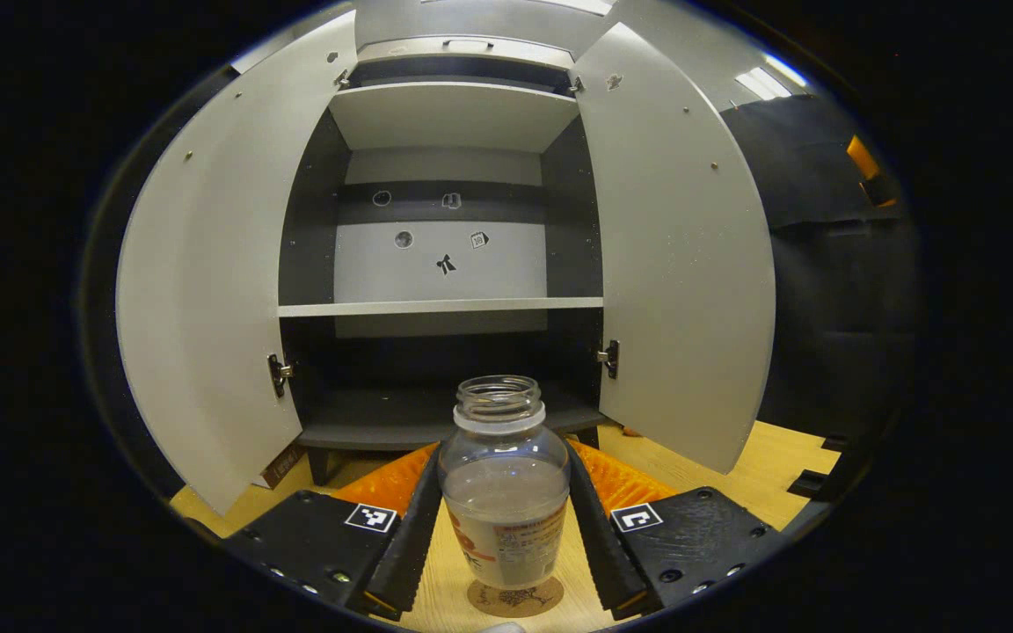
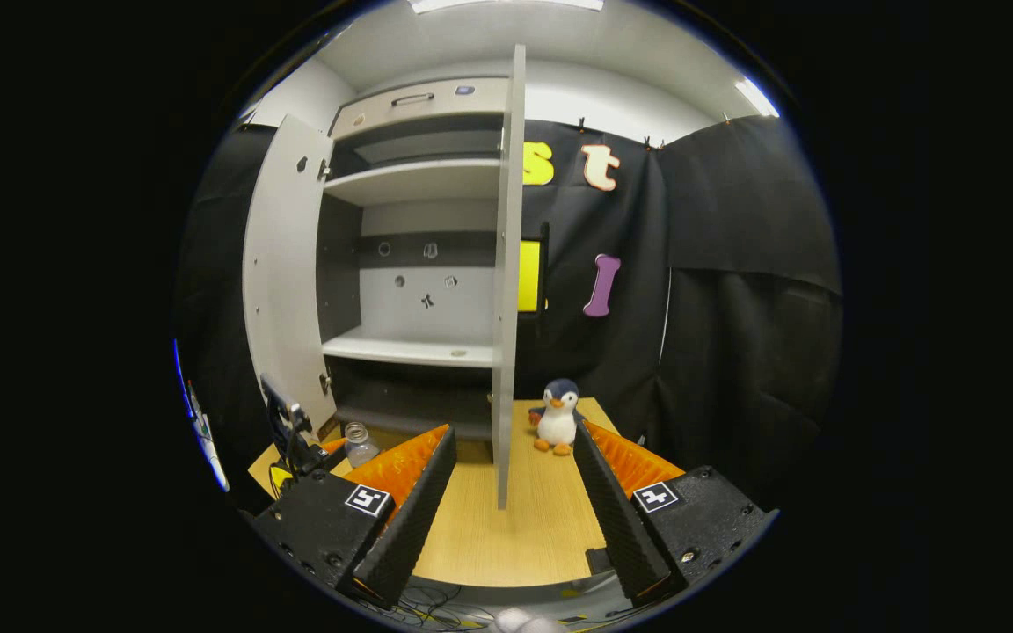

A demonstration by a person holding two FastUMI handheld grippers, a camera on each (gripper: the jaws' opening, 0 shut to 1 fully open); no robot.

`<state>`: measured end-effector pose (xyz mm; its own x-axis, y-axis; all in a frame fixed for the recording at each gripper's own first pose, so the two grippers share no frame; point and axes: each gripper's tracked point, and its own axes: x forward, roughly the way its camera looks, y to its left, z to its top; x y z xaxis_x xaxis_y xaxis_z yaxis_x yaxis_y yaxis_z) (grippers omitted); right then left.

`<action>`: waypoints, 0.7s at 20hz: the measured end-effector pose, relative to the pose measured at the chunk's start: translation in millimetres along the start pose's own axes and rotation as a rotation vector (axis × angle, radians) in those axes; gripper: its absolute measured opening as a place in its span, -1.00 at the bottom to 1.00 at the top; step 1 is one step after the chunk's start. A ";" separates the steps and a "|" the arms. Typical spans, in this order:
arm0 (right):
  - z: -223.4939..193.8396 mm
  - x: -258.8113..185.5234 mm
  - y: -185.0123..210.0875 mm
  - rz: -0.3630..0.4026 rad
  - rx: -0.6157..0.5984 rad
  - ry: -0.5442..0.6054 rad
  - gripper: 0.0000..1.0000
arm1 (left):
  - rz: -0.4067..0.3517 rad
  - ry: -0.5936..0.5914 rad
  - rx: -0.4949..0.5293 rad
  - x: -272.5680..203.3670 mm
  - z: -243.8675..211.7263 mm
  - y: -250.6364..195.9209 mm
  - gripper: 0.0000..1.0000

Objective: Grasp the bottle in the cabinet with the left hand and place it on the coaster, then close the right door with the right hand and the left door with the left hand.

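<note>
A clear, capless bottle (image 1: 504,492) with a little liquid and an orange-printed label stands upright on a round cork coaster (image 1: 515,600) on the wooden table. My left gripper (image 1: 503,450) is shut on it, both fingers against its sides. Behind it the grey cabinet (image 1: 440,306) has its left door (image 1: 207,290) and right door (image 1: 682,264) swung wide. In the right gripper view, my right gripper (image 2: 513,431) is open and holds nothing. The right door (image 2: 506,290) stands edge-on just beyond its fingertips. The bottle (image 2: 360,444) and left gripper (image 2: 295,440) sit low at the left.
A plush penguin (image 2: 557,418) stands on the table (image 2: 515,536) to the right of the open right door, near the black booth wall. The cabinet shelves (image 2: 410,352) hold nothing. Cables lie below the table's near edge.
</note>
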<state>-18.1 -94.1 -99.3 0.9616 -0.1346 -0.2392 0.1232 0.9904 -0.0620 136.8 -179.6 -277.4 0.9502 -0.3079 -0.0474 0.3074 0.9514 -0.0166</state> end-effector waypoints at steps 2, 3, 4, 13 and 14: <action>-17.6 6.9 0.0 0.005 0.007 0.048 0.65 | -0.005 -0.019 0.021 1.0 -16.3 -5.1 0.46; -25.3 9.9 0.4 0.010 0.009 0.072 0.65 | -0.009 -0.015 0.025 1.2 -25.3 -6.2 0.46; -31.8 10.5 2.5 0.017 0.008 0.087 0.66 | -0.007 -0.008 0.025 1.3 -33.4 -5.4 0.47; -47.2 13.6 12.0 0.026 -0.031 0.120 0.65 | 0.000 0.015 -0.009 -3.9 -64.5 1.0 0.48; -48.1 13.6 13.3 0.026 -0.029 0.123 0.65 | -0.003 0.023 -0.016 -2.5 -65.9 1.1 0.48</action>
<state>-15.2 -84.2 -149.9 0.9269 -0.1135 -0.3579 0.0898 0.9926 -0.0823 131.5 -177.9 -343.0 0.9479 -0.3108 -0.0700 0.3092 0.9504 -0.0329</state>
